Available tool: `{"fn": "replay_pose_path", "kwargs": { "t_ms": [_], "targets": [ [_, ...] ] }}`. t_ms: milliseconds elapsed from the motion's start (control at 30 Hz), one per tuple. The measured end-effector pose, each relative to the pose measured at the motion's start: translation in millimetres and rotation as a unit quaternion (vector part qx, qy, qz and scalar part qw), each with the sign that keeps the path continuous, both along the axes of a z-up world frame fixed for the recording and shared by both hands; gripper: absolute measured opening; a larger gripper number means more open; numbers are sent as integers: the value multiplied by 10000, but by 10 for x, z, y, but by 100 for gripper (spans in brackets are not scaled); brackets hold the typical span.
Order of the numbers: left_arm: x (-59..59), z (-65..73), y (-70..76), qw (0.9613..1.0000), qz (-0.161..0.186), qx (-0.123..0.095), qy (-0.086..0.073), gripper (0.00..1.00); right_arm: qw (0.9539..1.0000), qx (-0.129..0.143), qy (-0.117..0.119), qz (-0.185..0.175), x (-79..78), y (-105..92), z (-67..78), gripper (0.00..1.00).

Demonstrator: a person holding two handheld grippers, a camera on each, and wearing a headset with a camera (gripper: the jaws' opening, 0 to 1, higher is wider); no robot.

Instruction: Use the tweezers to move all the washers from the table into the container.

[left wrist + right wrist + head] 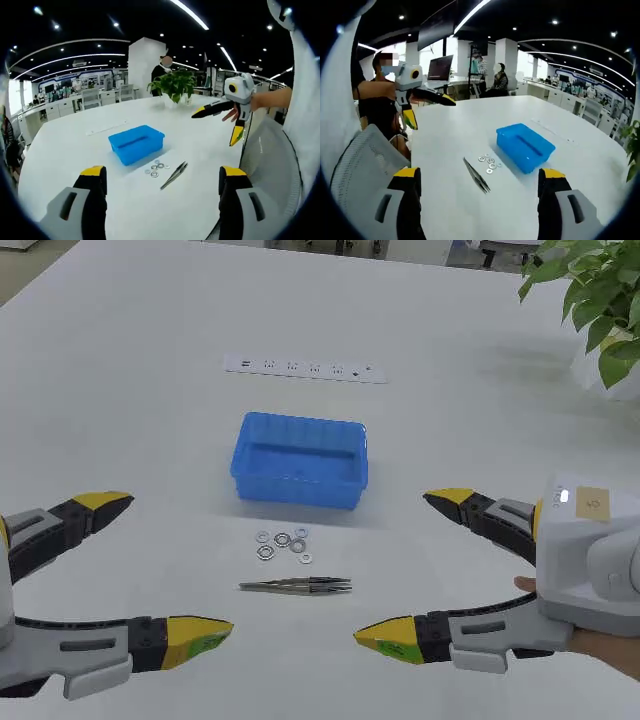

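Several small metal washers (283, 544) (156, 168) (489, 163) lie in a loose cluster on the white table. Just nearer to me lie steel tweezers (296, 585) (174, 175) (476, 175), flat on the table. Beyond the washers stands an empty blue plastic container (300, 459) (136, 143) (524, 144). My left gripper (150, 565) (162, 182) hovers open at the left, apart from the tweezers. My right gripper (415, 570) (479, 184) (220, 122) hovers open at the right, nothing between its jaws.
A white power strip (305, 369) (107, 129) lies beyond the container. A potted green plant (595, 300) (175, 85) stands at the far right corner. A grey mesh chair back (355, 170) sits near the table edge. People stand in the background.
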State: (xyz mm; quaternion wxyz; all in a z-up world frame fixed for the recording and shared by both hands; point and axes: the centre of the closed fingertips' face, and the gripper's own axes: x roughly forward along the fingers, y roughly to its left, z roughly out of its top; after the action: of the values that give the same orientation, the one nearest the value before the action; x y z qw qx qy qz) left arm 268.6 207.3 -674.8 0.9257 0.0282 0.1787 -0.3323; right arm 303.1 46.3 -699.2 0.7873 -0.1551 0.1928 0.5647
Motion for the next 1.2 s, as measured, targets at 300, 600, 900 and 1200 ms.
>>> {"fn": "replay_pose_path", "kwargs": {
  "t_ms": [300,600,900,1200],
  "targets": [
    [-6,56,16,9998,139,-166,-33,98,10000,-1,78,35,-40,-18,-18,96],
    [-34,28,57,9998,128,-134,9,97,9999,-35,108,10,-47,-40,-23,96],
    [-45,6,39,9999,82,-143,33,95,9998,27,188,31,-97,-21,-17,95],
    [-31,11,31,9997,87,-226,46,95,9997,18,223,33,-125,-31,-33,95]
  ]
}}
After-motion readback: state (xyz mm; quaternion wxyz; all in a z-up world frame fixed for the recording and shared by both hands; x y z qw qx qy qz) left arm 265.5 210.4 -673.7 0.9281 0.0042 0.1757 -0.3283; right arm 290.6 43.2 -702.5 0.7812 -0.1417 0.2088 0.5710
